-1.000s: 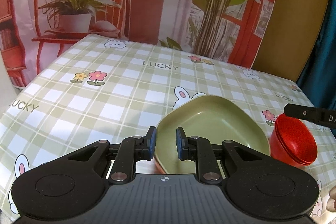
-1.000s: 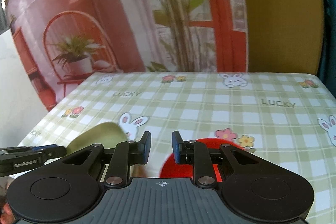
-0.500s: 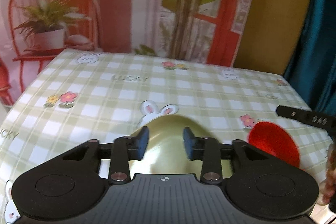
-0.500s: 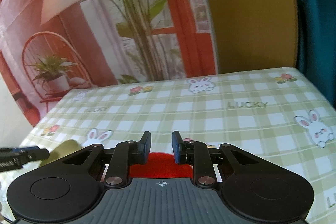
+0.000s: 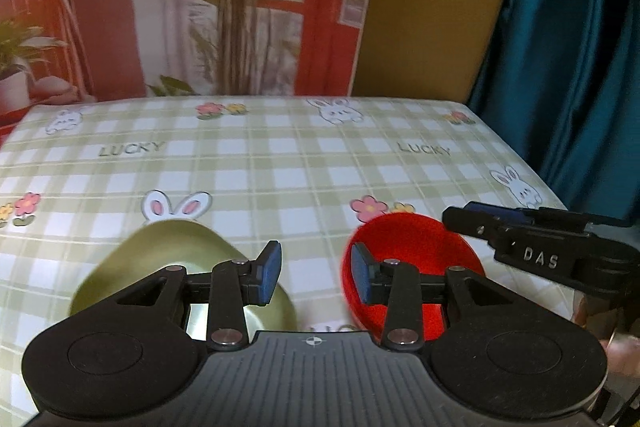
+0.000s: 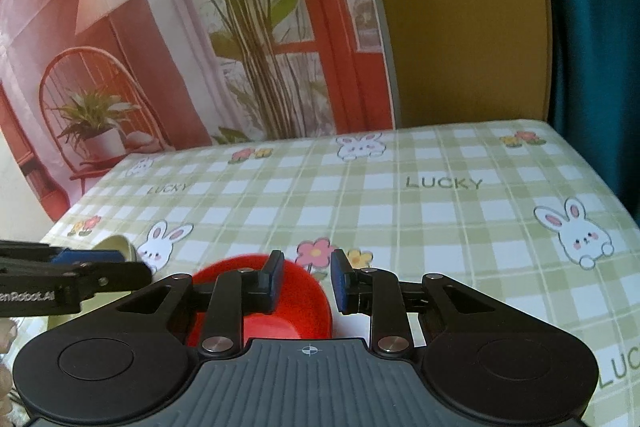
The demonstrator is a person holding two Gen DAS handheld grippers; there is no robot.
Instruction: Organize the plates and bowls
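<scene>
A green plate [image 5: 168, 259] and a red bowl [image 5: 408, 251] sit side by side on the checked tablecloth [image 5: 304, 163], near its front edge. My left gripper [image 5: 316, 277] is open and empty, its gap over the cloth between plate and bowl. My right gripper [image 6: 307, 281] is open and empty, with its left finger over the red bowl [image 6: 260, 319] and the bowl's right rim between its fingers. A sliver of the plate [image 6: 116, 243] shows at the left of the right wrist view. Each gripper shows in the other's view: the right one [image 5: 532, 247], the left one [image 6: 60, 279].
The table's right edge [image 5: 532, 171] borders a teal curtain [image 5: 568, 67]. A printed backdrop [image 5: 200, 7] with a plant and chair hangs behind the far edge. The far half of the cloth [image 6: 400, 187] carries only printed rabbits and flowers.
My left gripper has swung right, from facing the green plate to facing between plate and bowl, and its jaws have opened wider. My right gripper has opened a little wider over the bowl.
</scene>
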